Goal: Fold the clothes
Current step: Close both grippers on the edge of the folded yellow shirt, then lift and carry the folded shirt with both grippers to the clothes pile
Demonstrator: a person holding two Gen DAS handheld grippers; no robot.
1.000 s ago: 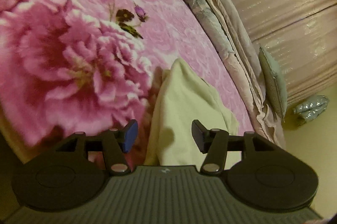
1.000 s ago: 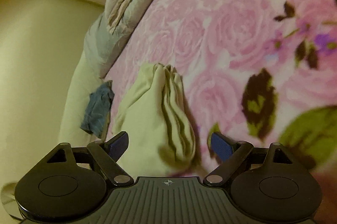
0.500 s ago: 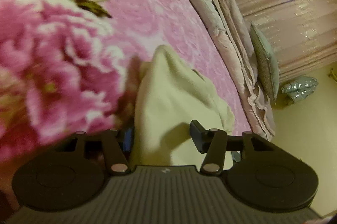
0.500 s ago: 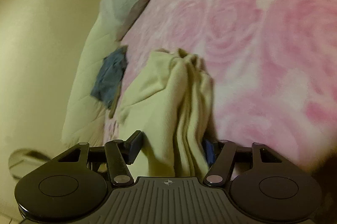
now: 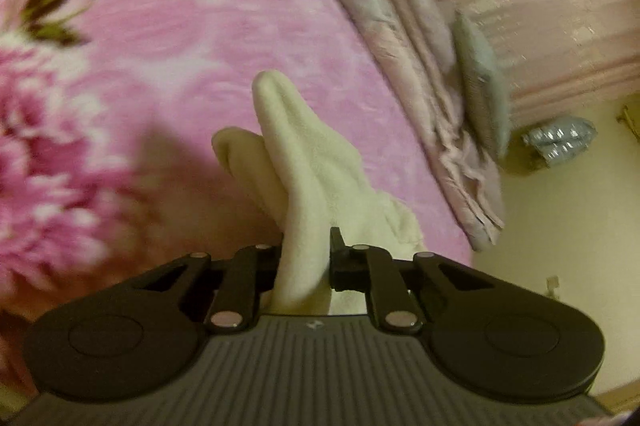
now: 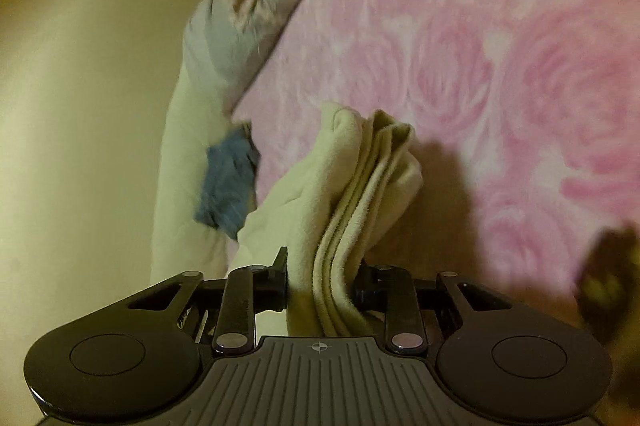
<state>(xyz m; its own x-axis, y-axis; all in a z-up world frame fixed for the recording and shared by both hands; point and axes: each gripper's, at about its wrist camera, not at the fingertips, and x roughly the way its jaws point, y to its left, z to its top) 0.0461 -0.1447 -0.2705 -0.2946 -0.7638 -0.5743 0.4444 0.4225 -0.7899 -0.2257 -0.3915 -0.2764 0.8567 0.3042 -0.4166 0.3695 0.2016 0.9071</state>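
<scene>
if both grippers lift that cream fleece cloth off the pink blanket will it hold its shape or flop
Probably flop: the cream fleece cloth already bunches into soft folds between the left gripper and the right gripper, whose jaws have just closed on it. Its fuzzy pile looks grippy, so slipping seems unlikely. It likely weighs little.

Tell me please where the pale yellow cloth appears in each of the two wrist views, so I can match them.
Left wrist view: the pale yellow cloth rises from bottom centre, pinched in the left hand-held gripper.
Right wrist view: the cloth is at lower centre, its stacked folds clamped in the right hand-held gripper.
Shared landmark: the pink floral blanket behind the cloth in both.
</scene>
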